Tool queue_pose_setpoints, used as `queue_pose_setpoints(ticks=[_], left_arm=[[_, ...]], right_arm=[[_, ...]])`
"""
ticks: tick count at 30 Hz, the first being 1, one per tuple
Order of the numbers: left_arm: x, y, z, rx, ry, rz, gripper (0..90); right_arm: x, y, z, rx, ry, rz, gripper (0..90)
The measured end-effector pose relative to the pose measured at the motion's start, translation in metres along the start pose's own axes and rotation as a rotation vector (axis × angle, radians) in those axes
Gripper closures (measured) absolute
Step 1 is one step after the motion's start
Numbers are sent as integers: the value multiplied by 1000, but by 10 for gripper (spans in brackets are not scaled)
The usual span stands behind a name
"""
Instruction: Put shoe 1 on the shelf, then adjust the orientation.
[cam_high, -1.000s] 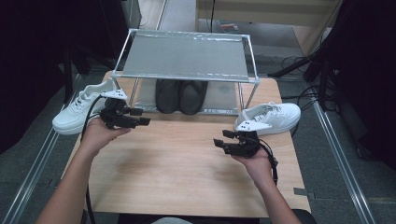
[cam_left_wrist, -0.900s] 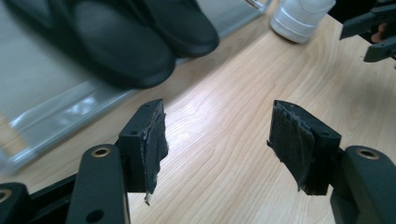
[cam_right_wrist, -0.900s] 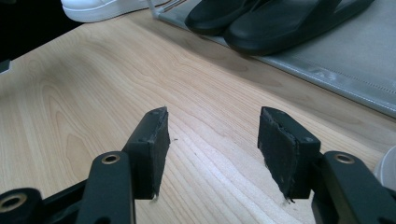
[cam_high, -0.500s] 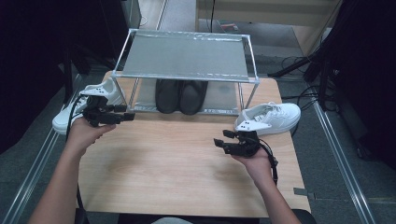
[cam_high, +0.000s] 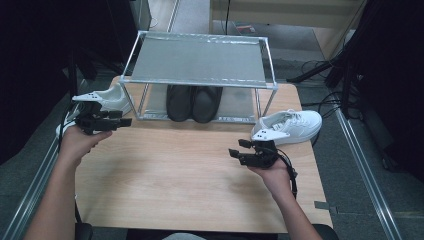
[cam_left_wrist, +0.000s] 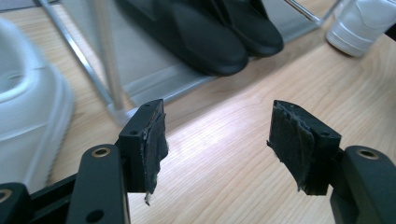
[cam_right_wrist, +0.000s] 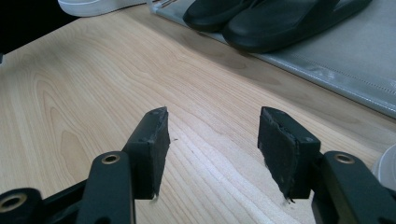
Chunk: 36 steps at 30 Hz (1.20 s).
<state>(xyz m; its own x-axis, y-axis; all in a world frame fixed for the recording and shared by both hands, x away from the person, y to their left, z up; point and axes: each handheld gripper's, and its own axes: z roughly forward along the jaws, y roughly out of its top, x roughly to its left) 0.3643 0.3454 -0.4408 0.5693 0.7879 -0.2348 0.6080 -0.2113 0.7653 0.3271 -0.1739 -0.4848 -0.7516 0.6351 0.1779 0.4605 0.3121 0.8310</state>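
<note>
Two grippers, jaws spread, nothing held. Left gripper (cam_high: 121, 121) beside white lace-up sneaker (cam_high: 107, 99) at left edge of wooden desk (cam_high: 175, 175). Clumsy push could knock sneaker off. Right gripper (cam_high: 236, 148) near other white sneaker (cam_high: 295, 125).

On the counter (cam_high: 190, 170), 2 slippers (cam_high: 192, 102) lie under the rack (cam_high: 197, 62); 1 sneaker (cam_high: 102, 100) lies left of the rack, another sneaker (cam_high: 292, 126) right.

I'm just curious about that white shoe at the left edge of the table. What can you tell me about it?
The white sneaker looks like smooth leather or a synthetic with a thick white sole. It lies at the table's left edge, beside the metal rack, partly behind the left gripper, whose open jaws do not hold it. In the left gripper view its ribbed sole edge rests on the wood.
</note>
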Motion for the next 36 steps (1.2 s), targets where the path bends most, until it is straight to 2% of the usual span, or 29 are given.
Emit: queue_pose_setpoints(ticks=[5,12,16,21,23,26,31,36], left_arm=[[12,-4,-11,-16,12,-34,366],[29,-9,-21,-31,53,-86,364],[39,-8,-25,-29,86,-91,366],[55,-4,-25,-40,140,-128,379],[60,-3,-24,-40,141,-119,378],[71,2,-21,-25,171,-134,378],[85,14,-18,-18,219,-118,394],[99,18,-10,-14,226,-140,406]], right_arm=[[0,0,0,3,-1,-3,446],[0,0,3,9,0,-5,446],[1,-1,2,17,-11,-16,446],[-1,-3,2,32,-25,-16,445],[-1,-4,1,39,-32,-19,445],[1,-7,-1,46,-45,-24,444],[1,-9,-5,37,-63,-23,444],[1,-13,-7,52,-77,-25,444]])
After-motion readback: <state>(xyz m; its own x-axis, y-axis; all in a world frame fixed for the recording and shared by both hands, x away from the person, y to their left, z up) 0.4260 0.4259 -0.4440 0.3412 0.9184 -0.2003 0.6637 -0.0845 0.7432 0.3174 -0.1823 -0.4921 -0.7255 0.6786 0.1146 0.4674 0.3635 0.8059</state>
